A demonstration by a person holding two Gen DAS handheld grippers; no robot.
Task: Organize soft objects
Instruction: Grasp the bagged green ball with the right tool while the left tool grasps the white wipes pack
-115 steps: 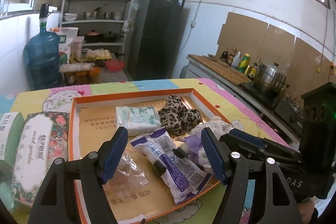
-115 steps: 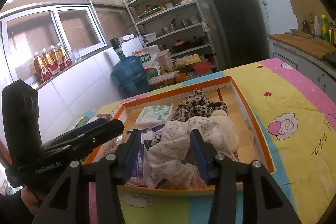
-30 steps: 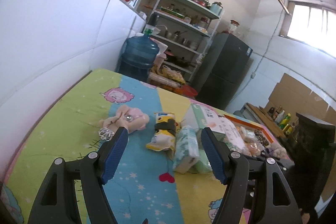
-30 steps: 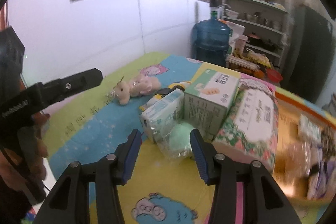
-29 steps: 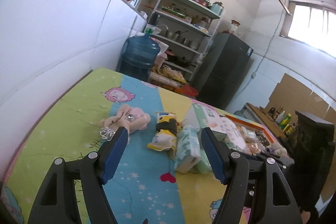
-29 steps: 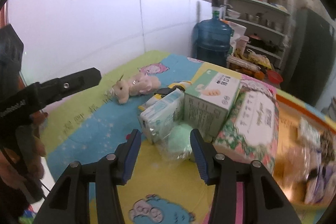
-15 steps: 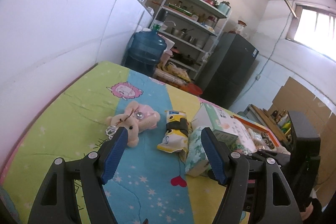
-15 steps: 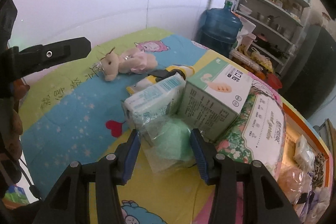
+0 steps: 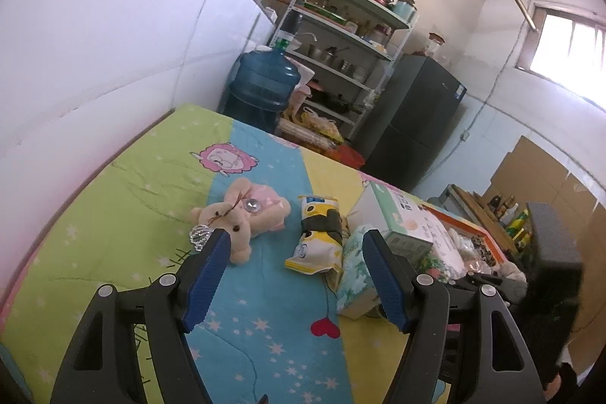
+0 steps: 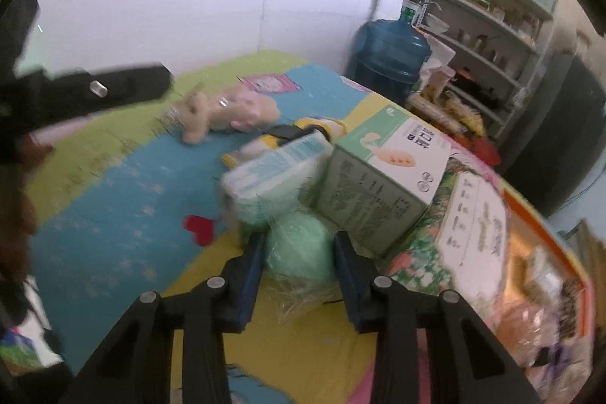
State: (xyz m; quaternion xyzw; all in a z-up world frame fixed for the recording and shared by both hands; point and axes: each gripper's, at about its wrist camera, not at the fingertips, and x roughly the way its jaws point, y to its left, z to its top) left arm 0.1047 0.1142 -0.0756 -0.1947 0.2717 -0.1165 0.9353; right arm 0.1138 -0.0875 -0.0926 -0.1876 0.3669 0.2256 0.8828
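A pink and beige plush toy (image 9: 242,216) lies on the colourful tablecloth, just beyond my left gripper's left finger. My left gripper (image 9: 295,254) is open and empty above the cloth. A yellow snack packet (image 9: 318,239) lies to the toy's right. My right gripper (image 10: 297,247) is open, its fingers either side of a green soft item in clear wrap (image 10: 299,248); I cannot tell if they touch it. A tissue pack (image 10: 272,173) and the plush toy (image 10: 223,112) lie beyond it.
A green-white carton (image 10: 386,173) and a floral tissue box (image 10: 469,230) stand right of the green item. An orange-rimmed tray (image 10: 545,222) with soft goods is at far right. A white wall runs along the table's left edge. A water bottle (image 9: 261,89) stands behind.
Both grippers swung left from the tray to the table's other end. My right gripper moved forward and down until its fingers flank the green wrapped item. My left gripper neared the plush toy.
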